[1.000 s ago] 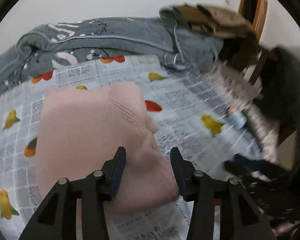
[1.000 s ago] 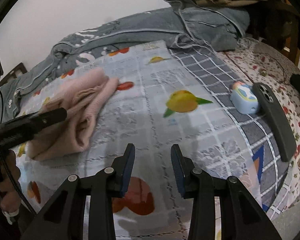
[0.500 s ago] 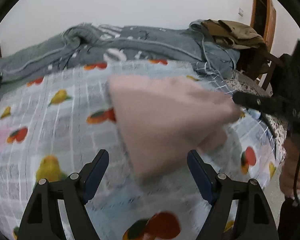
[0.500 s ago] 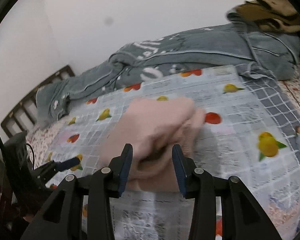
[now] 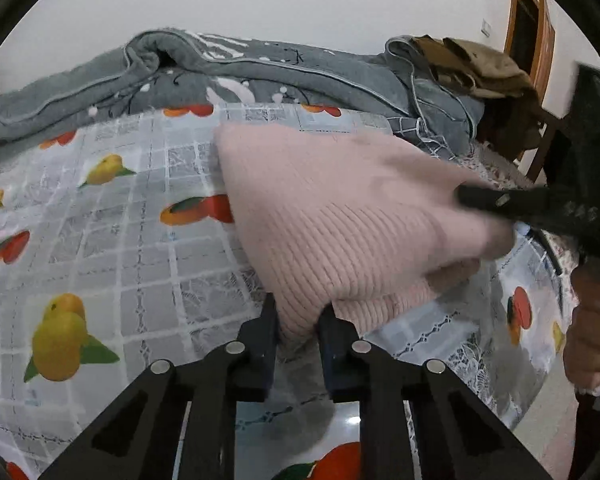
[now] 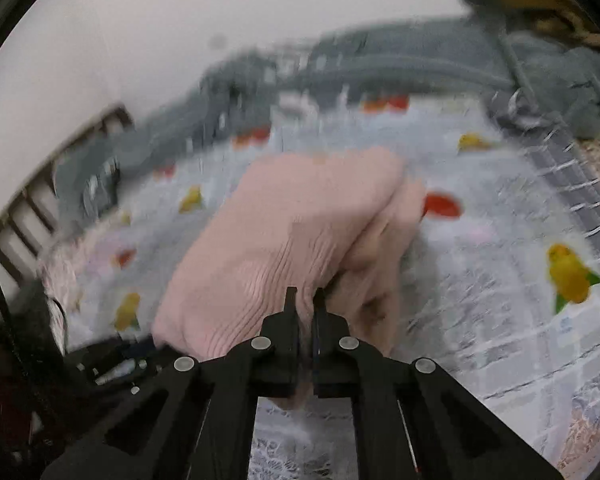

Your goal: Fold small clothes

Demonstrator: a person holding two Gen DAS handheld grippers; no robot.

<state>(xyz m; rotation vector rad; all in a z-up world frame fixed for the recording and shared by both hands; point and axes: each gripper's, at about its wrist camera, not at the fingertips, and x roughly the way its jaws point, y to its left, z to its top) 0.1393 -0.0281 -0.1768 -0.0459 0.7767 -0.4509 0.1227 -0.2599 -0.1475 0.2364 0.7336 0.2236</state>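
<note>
Pink knit garment [image 5: 340, 216] on fruit-print cloth [image 5: 120, 240]; left gripper [image 5: 298, 330] fingers closing on its corner; right gripper [image 6: 304, 300] fingers pinch another.

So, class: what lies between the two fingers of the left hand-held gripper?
In the left wrist view, a corner of the pink knit garment sits between the closing fingers of the left hand-held gripper.

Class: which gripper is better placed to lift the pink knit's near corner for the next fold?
Left. The left gripper, its jaws closing, pinches the pink knit at that corner; the right gripper grips the far side.
</note>
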